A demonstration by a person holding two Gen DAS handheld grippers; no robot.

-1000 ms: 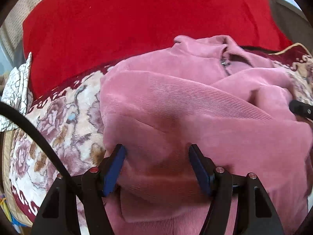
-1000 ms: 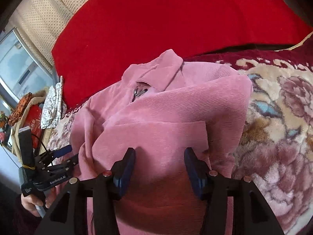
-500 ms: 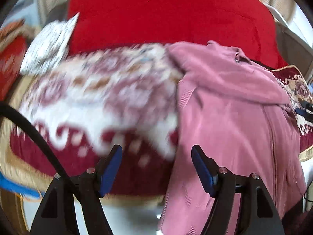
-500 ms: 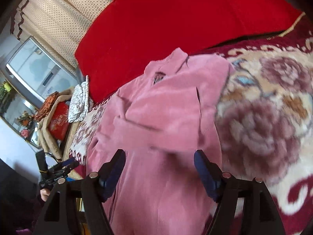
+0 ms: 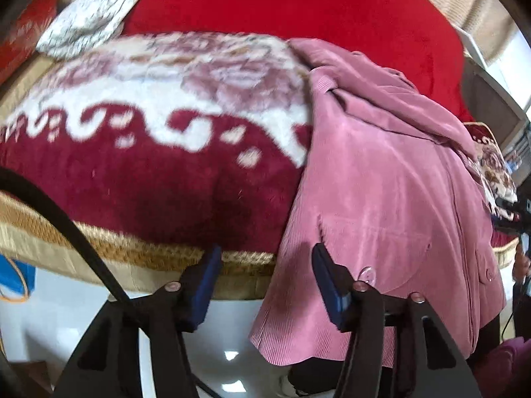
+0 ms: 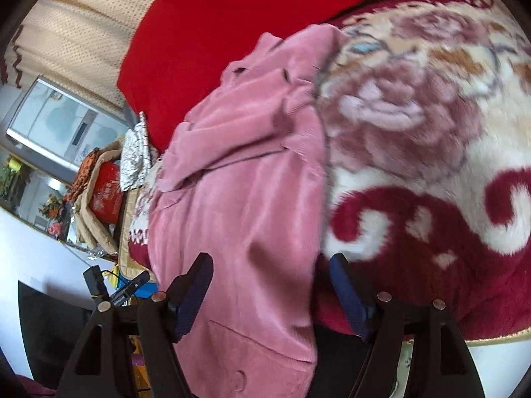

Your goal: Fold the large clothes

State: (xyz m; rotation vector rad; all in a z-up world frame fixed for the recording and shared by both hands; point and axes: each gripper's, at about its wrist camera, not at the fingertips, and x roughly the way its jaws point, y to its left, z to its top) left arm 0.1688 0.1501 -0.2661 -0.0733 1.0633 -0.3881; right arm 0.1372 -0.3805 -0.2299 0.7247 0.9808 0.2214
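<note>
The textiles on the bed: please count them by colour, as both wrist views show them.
Pink: 1, the corduroy jacket, its hem hanging over the bed edge.
Plain red: 1, the red cover behind it.
Maroon and cream floral: 1, the blanket under the jacket.
White patterned: 1, the small folded cloth.
Total: 4

Ahead of the blue-padded fingers (image 5: 208, 275) hangs a dusty-pink corduroy jacket (image 5: 381, 199). Beside it spreads a blanket (image 5: 149, 152) of deep red with cream scrolls, mauve roses and gold trim. Beyond lies a plain bright-red cover (image 5: 292, 3).
</note>
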